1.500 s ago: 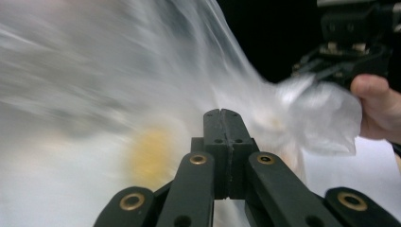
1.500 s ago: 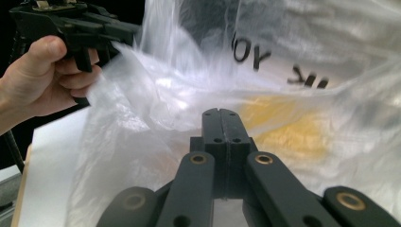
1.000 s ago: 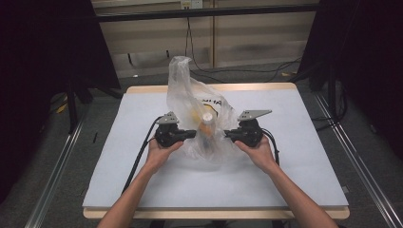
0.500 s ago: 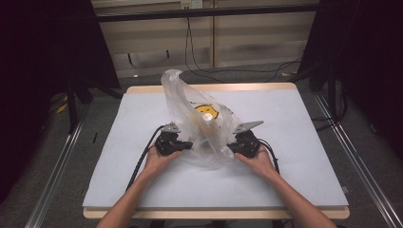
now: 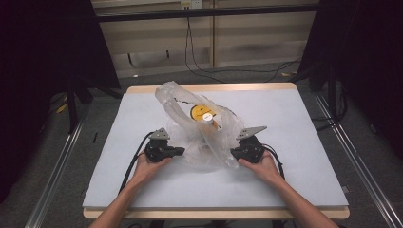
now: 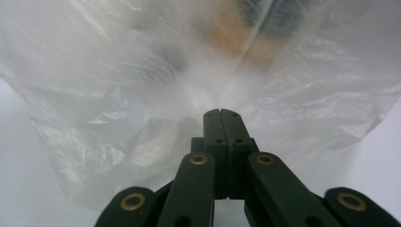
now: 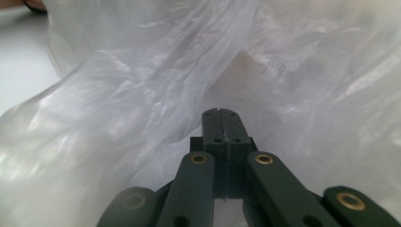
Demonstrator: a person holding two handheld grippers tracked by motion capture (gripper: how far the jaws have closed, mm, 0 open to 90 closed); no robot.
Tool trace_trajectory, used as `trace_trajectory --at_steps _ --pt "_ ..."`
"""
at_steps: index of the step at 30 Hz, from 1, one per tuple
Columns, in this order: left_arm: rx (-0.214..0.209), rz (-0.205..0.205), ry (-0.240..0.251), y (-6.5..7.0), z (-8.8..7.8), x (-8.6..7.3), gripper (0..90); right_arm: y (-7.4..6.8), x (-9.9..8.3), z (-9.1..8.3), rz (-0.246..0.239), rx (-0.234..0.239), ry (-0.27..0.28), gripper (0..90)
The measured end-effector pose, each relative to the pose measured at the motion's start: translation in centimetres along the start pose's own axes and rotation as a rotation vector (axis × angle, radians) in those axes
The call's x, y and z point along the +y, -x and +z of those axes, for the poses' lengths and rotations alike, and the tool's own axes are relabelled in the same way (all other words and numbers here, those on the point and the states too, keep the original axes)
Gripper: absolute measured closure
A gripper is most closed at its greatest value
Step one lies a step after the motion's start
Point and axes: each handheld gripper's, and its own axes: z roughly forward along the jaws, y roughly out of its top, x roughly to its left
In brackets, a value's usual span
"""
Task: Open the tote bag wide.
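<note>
Clear plastic bag (image 5: 199, 128): thin, crinkled, see-through film, slumped on the white table (image 5: 304, 142) a little toward 12 o'clock from the table's middle. One long fold arching up from the heap toward 11 o'clock, near the far edge; the rest spread low and wide toward 6 o'clock, between the two grippers.

Inside the bag: a yellow round object with dark print (image 5: 199, 112), at about 12 o'clock from the bag's middle, and touching it at 4 o'clock a pale round cap-like piece (image 5: 207, 117) with something orange just below. Possibly a lidded bottle or jar, though too blurred through the film to say. From the left gripper view, only orange and dark smears behind the plastic (image 6: 142, 71).

Left gripper (image 5: 177, 152) at 9 o'clock of the bag, lying low by the table, jaws pressed together with bag film nipped at the tips, as seen along its own jaws (image 6: 221, 113). Right gripper (image 5: 233, 153) at 3 o'clock of the bag, likewise pressed together, a fold of film (image 7: 142, 94) drawn taut into the seam between the jaws (image 7: 220, 112). Both grippers pointing inward at the bag from opposite sides, a hand behind each.
</note>
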Motion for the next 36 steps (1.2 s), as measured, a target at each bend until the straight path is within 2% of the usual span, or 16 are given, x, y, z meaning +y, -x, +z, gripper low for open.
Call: trace_trajectory --at_steps 1,3,5,6,9,12,17,18,19,23,24,26,28,32,34,36 --pt "-0.010 -0.003 0.043 0.1 -0.6 0.4 90.0 -0.1 0.3 -0.4 0.002 0.004 0.023 90.0" --pt "-0.011 -0.001 0.064 0.2 -1.0 0.6 90.0 -0.2 0.9 -1.3 0.009 0.012 0.071 90.0" --pt "-0.015 -0.006 0.116 0.6 -1.9 1.3 90.0 -0.2 1.2 -1.7 0.006 0.011 0.087 90.0" --pt "-0.008 0.013 0.127 0.8 -2.5 1.6 90.0 -0.2 1.8 -2.6 0.013 0.012 0.128 90.0" --pt "0.000 0.028 0.186 1.4 -4.1 2.5 90.0 -0.1 2.5 -3.7 0.010 0.005 0.169 90.0" --pt "0.018 0.045 0.239 1.7 -5.7 3.3 90.0 -0.2 2.9 -4.2 0.004 0.001 0.186 90.0" --pt "0.047 0.031 0.361 1.0 -8.6 5.2 90.0 -0.2 4.4 -5.5 -0.005 -0.020 0.219 90.0" --pt "0.047 0.031 0.361 1.0 -8.6 5.2 90.0 -0.1 4.7 -5.7 -0.007 -0.020 0.227 90.0" --pt "0.053 0.031 0.388 1.0 -9.5 5.8 90.0 -0.1 4.9 -5.9 -0.010 -0.024 0.237 90.0" --pt "0.052 0.040 0.432 1.8 -10.6 6.3 90.0 0.0 5.3 -6.7 -0.003 -0.030 0.266 90.0" --pt "0.036 0.071 0.440 2.5 -10.8 6.6 90.0 0.0 5.3 -6.8 0.000 -0.035 0.270 90.0" --pt "0.012 0.099 0.463 3.8 -11.1 7.3 90.0 -0.1 5.3 -7.4 -0.001 -0.041 0.281 90.0" --pt "0.003 0.114 0.477 4.3 -11.2 7.7 90.0 -0.1 5.4 -7.6 -0.003 -0.040 0.287 90.0" --pt "-0.029 0.186 0.480 6.0 -11.4 10.2 90.0 -0.9 5.8 -8.1 -0.024 -0.029 0.302 90.0" --pt "-0.033 0.204 0.481 6.3 -11.0 12.4 90.0 -1.4 6.3 -8.1 -0.030 -0.017 0.308 90.0" --pt "-0.031 0.207 0.481 6.2 -10.7 13.0 90.0 -1.5 6.5 -8.0 -0.039 -0.016 0.309 90.0"
